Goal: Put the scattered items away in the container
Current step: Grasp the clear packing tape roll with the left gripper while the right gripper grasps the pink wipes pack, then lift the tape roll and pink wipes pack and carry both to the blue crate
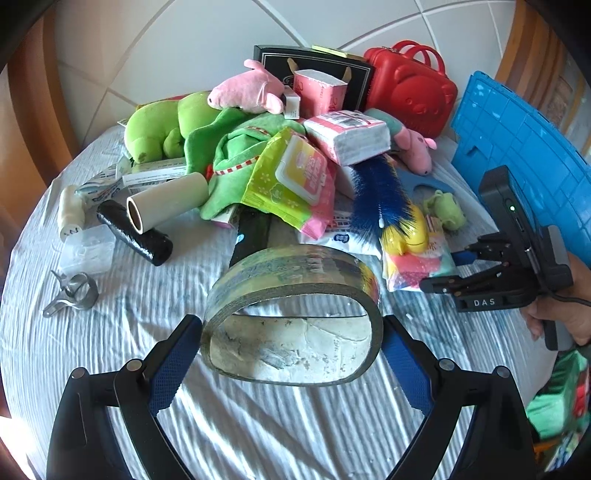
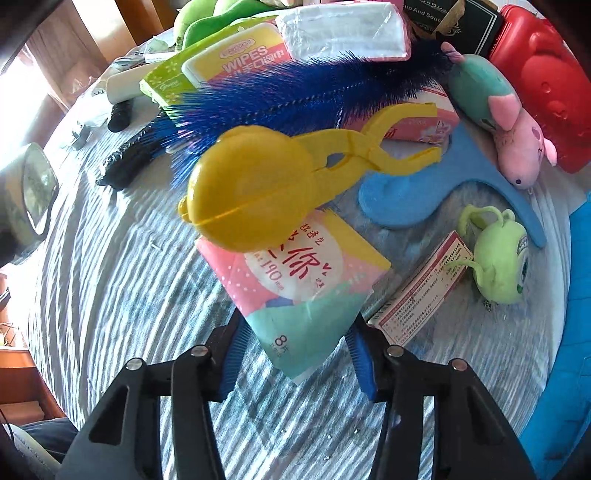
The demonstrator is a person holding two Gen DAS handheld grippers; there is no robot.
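Tape roll: My left tool (image 1: 291, 354) holds the big tape roll (image 1: 293, 314) by its two sides, up off the striped cloth (image 1: 110, 369). The roll looks squashed into an oval. If I squeeze harder it may bend more and pop out.
Soft packet: My right tool (image 2: 293, 354) has its blue pads on both sides of the bottom corner of the pink and green soft packet (image 2: 295, 291). The pads look like they touch it. The gap is narrow.
Packet risk: I only have a corner. The packet is floppy and shiny, so I think it may slide out when I lift.
Yellow scoop toy: The yellow scoop toy (image 2: 251, 192) sits on the top end of the packet. If I pull the packet up, the toy may roll off and fall.
Blue brush: The fuzzy blue brush (image 2: 303, 96) lies just behind the toy, partly under the white tissue pack (image 2: 343, 29). A bump could drag it along.
Small box: The small printed box (image 2: 424, 291) lies just beside the packet, and the green eye toy (image 2: 498, 269) touches its far end. My tool could knock them.
Blue container: The blue container (image 1: 524, 147) is at the right edge of the tabletop, near my right tool. Its lid stands up, so I may hit it when I carry things in.
Two tools: Both are full and close together. They could bump on the way.
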